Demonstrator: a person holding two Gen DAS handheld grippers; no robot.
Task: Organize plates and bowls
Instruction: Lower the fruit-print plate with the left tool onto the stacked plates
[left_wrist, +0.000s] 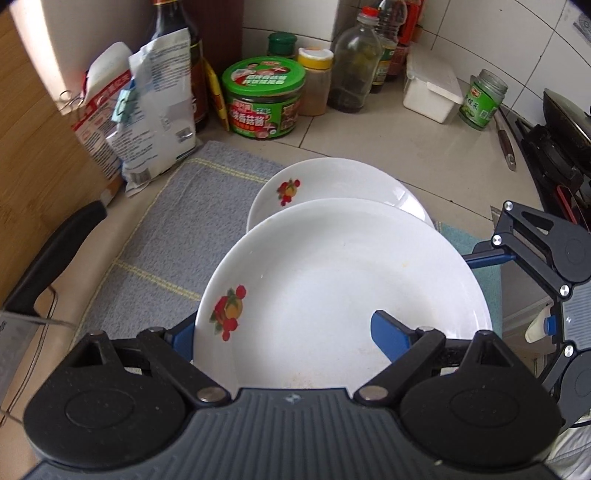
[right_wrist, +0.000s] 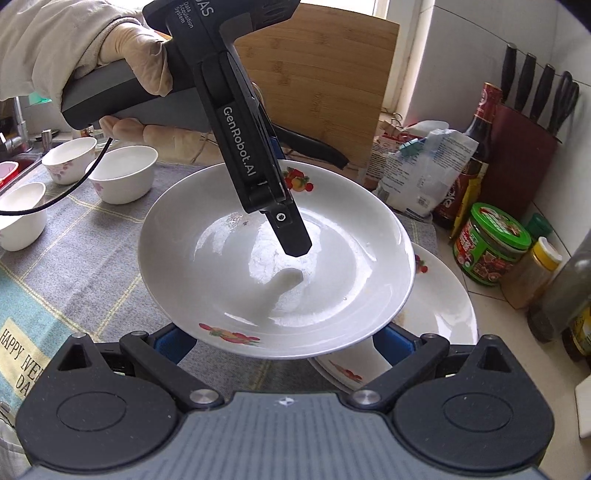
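Two-handed transfer of a plate (right_wrist: 229, 258) above a second plate (right_wrist: 439, 306) that lies on the cloth (right_wrist: 74, 240). The left gripper (left_wrist: 291, 332) has one finger (left_wrist: 391, 332) over the held plate's inside face and the other under its near rim, so its jaws pinch that rim. The right gripper (right_wrist: 280, 343) straddles the opposite rim; its blue pads sit below the plate edge, and whether they press it cannot be told. The held plate is round, with no long axis; it faces up, tilted slightly, clear of the lower plate and overlapping it. Progress, as judged: stacking of the two plates is near but unfinished. Three bowls (right_wrist: 122, 177) stand apart at the cloth's far left, not yet nested, so most sorting remains.
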